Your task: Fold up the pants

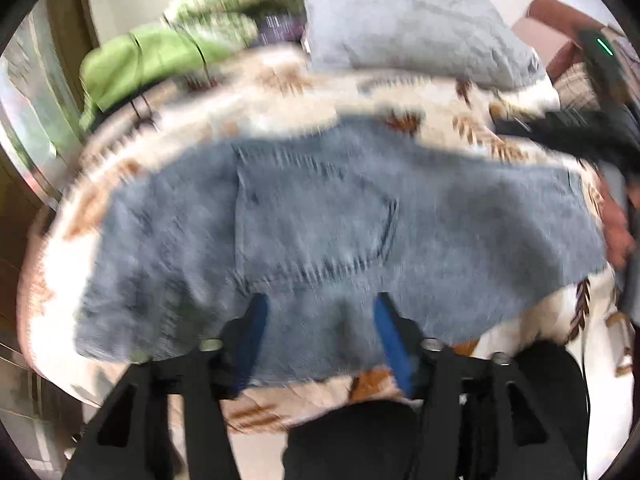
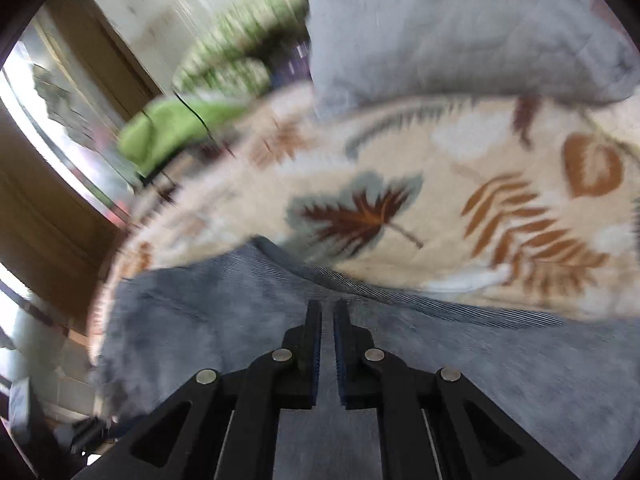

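Note:
Blue-grey jeans lie spread across a leaf-patterned blanket, a back pocket facing up. My left gripper hangs just above the near part of the jeans, its blue pads wide apart with nothing between them. In the right wrist view my right gripper is over the jeans at their far folded edge. Its jaws are shut to a thin slit, and blur hides whether cloth is pinched there. The black body of the right gripper and a hand show at the right edge.
A grey pillow lies at the far side of the blanket. Green cloth is bunched at the far left by a wooden frame. A person's dark-clad legs stand at the near edge. Both views are motion-blurred.

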`<state>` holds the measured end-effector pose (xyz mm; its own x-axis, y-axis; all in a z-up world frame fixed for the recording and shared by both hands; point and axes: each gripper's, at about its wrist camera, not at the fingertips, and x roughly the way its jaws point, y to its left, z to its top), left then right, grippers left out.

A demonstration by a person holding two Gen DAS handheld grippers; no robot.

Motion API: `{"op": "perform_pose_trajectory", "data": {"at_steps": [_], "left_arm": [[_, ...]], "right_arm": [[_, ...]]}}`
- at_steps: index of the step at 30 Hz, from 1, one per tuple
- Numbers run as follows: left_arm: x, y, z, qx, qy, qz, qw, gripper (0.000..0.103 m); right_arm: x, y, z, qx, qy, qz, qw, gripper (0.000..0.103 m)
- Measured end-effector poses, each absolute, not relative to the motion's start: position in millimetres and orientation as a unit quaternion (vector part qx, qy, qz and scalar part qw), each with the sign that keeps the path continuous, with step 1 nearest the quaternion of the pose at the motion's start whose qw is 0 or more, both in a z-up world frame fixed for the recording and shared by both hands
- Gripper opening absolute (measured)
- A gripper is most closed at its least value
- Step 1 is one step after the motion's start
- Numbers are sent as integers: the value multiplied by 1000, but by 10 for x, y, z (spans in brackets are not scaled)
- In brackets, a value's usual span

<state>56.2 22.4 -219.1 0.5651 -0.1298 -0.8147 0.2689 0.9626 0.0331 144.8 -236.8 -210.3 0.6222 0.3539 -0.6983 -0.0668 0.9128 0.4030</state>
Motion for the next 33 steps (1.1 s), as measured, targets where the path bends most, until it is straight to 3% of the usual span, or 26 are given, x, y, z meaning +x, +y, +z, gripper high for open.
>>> {"op": "perform_pose_trajectory", "data": {"at_steps": [1, 6, 18, 21, 33], "left_arm": [[544, 225, -2106, 76, 438, -105, 889, 76], [451, 147, -1643, 88, 368, -72, 923, 82], [-13, -457, -880, 175, 260, -66, 947, 91], [-115, -594, -748, 175, 247, -78, 950, 95], [-101, -983, -728, 176, 256, -93, 946, 96]], "right_arm": [[1262, -2465, -2020, 167, 409, 107, 891, 8], [427, -2943, -1761, 187, 377, 70, 904, 8], [-640, -3100, -1459, 156, 318, 29, 935, 8], [-748, -3133, -1421, 145, 311, 17, 939, 8], [-903, -3329, -1514, 138, 311, -13, 940, 8]]}}
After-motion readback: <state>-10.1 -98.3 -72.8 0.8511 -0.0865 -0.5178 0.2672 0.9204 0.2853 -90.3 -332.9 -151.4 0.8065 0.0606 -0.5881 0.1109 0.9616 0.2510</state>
